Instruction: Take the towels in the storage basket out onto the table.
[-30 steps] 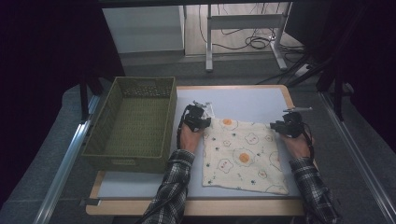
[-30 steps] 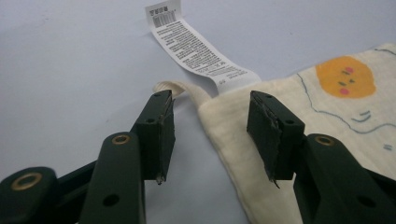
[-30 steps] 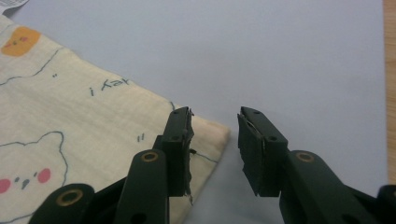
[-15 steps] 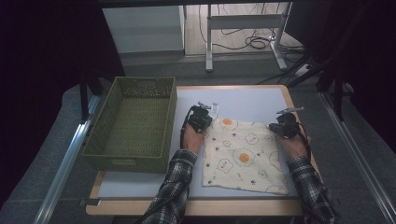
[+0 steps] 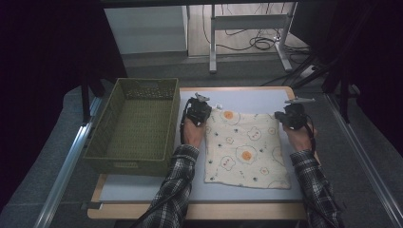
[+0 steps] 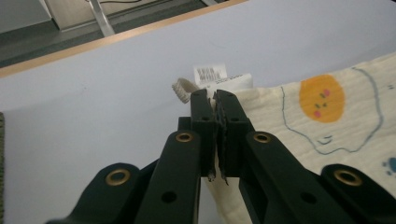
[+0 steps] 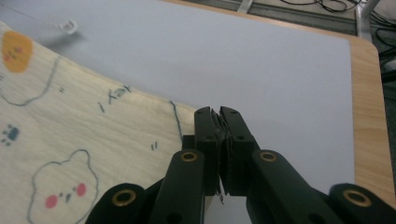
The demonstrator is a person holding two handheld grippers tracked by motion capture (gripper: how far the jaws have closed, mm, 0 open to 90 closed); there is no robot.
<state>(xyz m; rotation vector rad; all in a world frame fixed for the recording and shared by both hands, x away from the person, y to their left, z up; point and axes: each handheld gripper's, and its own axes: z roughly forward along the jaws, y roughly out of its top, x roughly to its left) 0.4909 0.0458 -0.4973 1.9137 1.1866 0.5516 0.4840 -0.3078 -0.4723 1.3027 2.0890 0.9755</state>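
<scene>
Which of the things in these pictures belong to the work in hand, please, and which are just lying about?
In use:
- cloth, flat on the table
- left gripper, shut on the far corner by the label
- right gripper, shut on the other far corner

Lying about:
- green basket, beside the cloth
- cables on the floor

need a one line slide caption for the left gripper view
Left gripper with jaws shut on the tagged corner of a fried-egg print cloth lying on a pale blue table.

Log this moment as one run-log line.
left claw: shut on cloth far-left corner | right claw: shut on cloth far-right corner | basket: empty
</scene>
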